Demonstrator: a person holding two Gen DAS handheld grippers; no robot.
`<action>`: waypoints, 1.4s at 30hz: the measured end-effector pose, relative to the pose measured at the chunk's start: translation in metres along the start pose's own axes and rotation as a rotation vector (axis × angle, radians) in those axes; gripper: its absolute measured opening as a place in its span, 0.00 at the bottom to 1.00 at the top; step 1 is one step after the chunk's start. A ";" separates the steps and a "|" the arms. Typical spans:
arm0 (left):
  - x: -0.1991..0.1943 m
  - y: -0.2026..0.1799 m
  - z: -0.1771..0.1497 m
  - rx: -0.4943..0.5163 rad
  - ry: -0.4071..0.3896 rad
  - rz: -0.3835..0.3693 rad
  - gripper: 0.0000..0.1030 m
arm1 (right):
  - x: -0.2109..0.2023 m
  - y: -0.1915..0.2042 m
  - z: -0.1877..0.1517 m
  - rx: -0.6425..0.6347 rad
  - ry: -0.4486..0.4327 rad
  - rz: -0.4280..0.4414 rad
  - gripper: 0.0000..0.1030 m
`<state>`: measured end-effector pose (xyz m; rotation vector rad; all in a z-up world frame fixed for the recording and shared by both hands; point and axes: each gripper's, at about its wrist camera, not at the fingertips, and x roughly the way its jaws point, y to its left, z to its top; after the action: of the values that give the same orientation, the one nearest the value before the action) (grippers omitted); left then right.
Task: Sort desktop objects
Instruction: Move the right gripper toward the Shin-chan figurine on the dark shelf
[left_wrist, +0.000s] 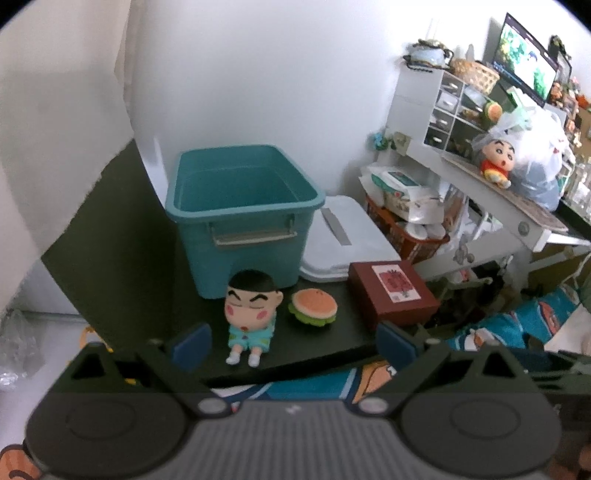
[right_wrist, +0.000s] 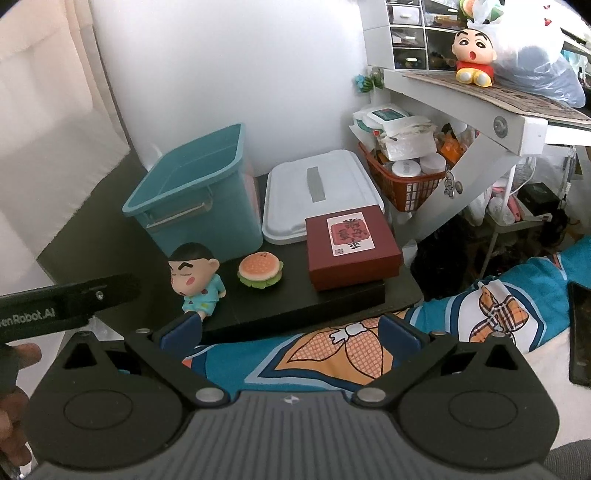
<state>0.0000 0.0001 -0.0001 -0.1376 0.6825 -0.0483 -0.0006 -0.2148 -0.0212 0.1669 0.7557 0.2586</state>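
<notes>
A cartoon boy figurine (left_wrist: 249, 317) (right_wrist: 197, 284) sits at the front of a black table (left_wrist: 147, 273) (right_wrist: 280, 306). A toy hamburger (left_wrist: 313, 307) (right_wrist: 260, 272) lies to its right, and a dark red box (left_wrist: 393, 293) (right_wrist: 351, 249) lies further right. An empty teal bin (left_wrist: 242, 210) (right_wrist: 195, 199) stands behind them. My left gripper (left_wrist: 295, 341) is open and empty just in front of the figurine. My right gripper (right_wrist: 291, 338) is open and empty, below the table's front edge over patterned cloth.
A white lid (left_wrist: 347, 240) (right_wrist: 317, 192) lies to the right of the bin. An orange basket (left_wrist: 417, 236) (right_wrist: 406, 184) full of packets stands further right, under a white desk (left_wrist: 517, 210) (right_wrist: 480, 110). A plush doll (left_wrist: 495, 158) (right_wrist: 472, 55) sits on it. A white wall is behind.
</notes>
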 end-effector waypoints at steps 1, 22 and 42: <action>0.000 0.001 0.000 0.000 0.003 0.001 0.95 | 0.000 0.000 0.000 0.000 0.001 0.003 1.00; 0.001 -0.003 -0.001 -0.021 -0.009 -0.023 0.87 | 0.009 0.012 -0.005 -0.046 0.000 0.023 1.00; -0.010 -0.010 -0.003 0.001 -0.086 -0.131 0.92 | 0.002 0.042 -0.006 -0.085 -0.005 0.046 1.00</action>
<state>-0.0099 -0.0089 0.0050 -0.1828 0.5867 -0.1676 -0.0107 -0.1733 -0.0169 0.1043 0.7354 0.3333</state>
